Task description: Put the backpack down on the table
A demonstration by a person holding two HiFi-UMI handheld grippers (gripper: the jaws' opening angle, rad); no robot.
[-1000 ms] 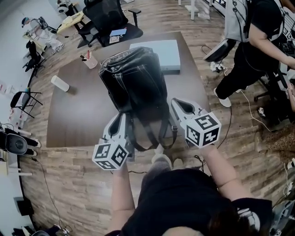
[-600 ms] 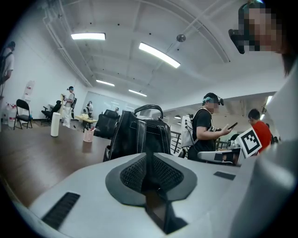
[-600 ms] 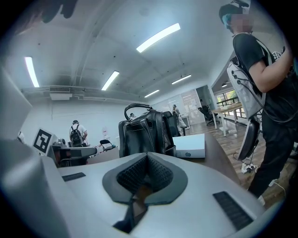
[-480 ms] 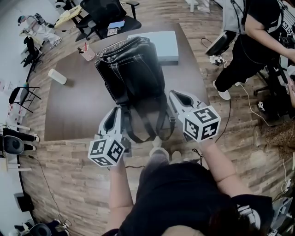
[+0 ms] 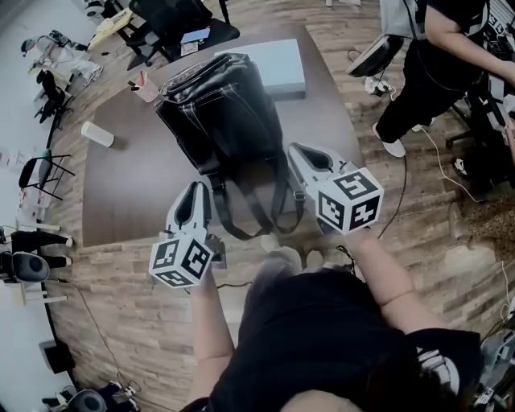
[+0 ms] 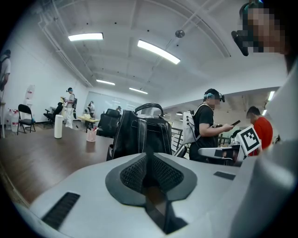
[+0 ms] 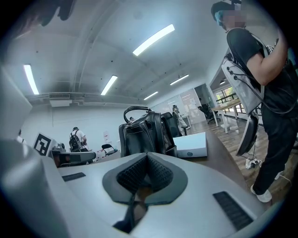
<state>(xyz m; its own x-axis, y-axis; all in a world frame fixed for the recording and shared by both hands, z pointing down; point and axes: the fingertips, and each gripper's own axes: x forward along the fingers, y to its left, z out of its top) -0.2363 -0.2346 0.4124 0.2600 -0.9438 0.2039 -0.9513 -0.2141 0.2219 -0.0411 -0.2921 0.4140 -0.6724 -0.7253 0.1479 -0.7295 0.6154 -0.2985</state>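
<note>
A black leather backpack [image 5: 221,113] stands upright over the near half of the dark brown table [image 5: 121,193]; its base is hidden from me. Its two shoulder straps [image 5: 241,221] trail back toward me off the table's edge. My left gripper [image 5: 197,193] is shut on the left strap, and my right gripper [image 5: 299,154] is shut on the right strap. In the left gripper view the backpack [image 6: 139,135] rises straight ahead of the closed jaws [image 6: 148,174]. The right gripper view shows the same backpack [image 7: 144,132] beyond its closed jaws [image 7: 145,174].
A flat pale blue box [image 5: 278,68] lies on the table behind the backpack. A pink cup with pens [image 5: 145,87] and a white cylinder [image 5: 96,133] stand at the left. A person [image 5: 434,72] stands at the table's right side. Office chairs [image 5: 177,20] are beyond.
The head view has drifted a little, so everything sits slightly higher and further left. Both grippers keep their hold on the straps and the backpack stays upright.
</note>
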